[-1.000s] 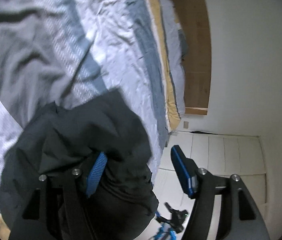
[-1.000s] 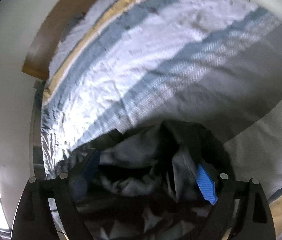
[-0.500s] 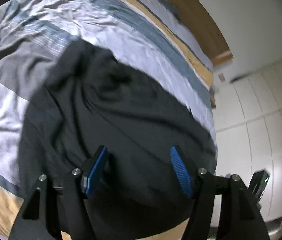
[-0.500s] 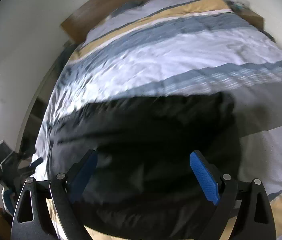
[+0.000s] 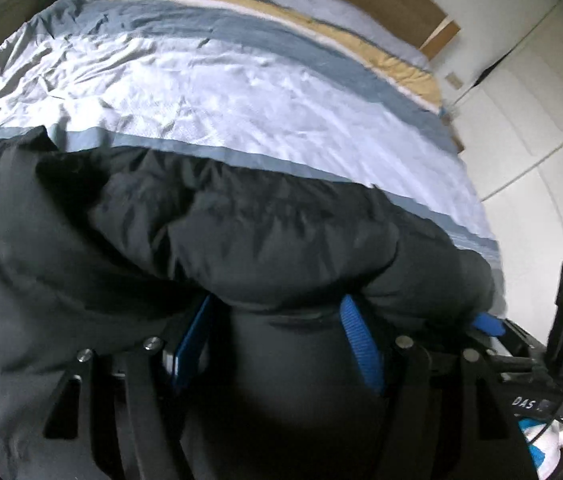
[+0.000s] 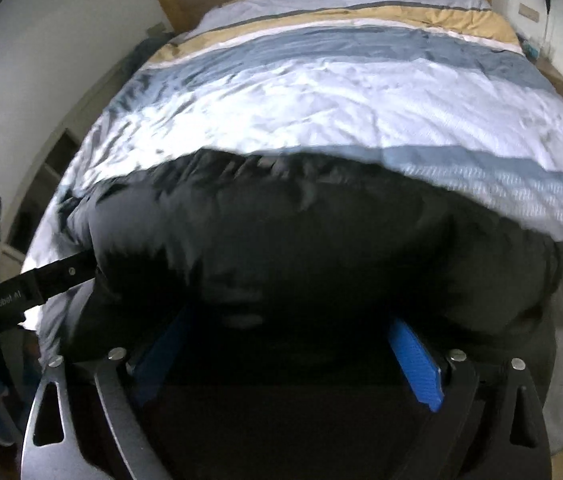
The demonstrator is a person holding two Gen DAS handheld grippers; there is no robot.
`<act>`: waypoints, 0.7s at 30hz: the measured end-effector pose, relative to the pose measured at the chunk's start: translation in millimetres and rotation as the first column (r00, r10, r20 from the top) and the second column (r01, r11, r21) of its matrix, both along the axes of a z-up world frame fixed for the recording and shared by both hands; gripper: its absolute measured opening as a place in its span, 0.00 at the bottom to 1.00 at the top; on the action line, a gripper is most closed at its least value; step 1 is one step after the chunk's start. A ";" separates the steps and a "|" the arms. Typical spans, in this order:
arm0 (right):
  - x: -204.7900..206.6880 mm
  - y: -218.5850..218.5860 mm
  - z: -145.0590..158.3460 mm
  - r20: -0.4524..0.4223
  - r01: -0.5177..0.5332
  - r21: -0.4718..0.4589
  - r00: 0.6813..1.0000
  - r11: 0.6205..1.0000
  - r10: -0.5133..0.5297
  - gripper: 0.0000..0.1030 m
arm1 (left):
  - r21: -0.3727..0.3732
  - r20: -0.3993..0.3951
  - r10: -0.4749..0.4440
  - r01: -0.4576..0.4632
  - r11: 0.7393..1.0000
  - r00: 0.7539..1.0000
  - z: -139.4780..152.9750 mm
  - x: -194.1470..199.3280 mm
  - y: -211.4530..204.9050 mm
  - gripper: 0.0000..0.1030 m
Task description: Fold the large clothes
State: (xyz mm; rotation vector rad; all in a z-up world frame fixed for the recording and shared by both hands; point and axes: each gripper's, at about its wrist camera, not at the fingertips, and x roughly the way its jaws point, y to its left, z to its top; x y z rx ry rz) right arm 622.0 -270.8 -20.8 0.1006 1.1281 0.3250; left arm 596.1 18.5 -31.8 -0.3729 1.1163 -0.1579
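Since a second ago, both views have swung to face the headboard. Left wrist view: the black jacket (image 5: 241,240) lies along the bed's (image 5: 241,92) near edge; the left gripper (image 5: 277,340) stands fairly wide, fabric between its fingers, grip unclear. Right wrist view: the right gripper (image 6: 289,356) is opening wide, jacket (image 6: 321,232) between, unpinched.
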 end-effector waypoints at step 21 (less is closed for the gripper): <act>93.7 -23.0 -81.0 -0.116 0.075 -0.021 0.990 0.997 -0.077 1.00 | -0.073 -0.117 -0.024 0.015 0.997 0.993 -67.3 92.4 17.2 0.68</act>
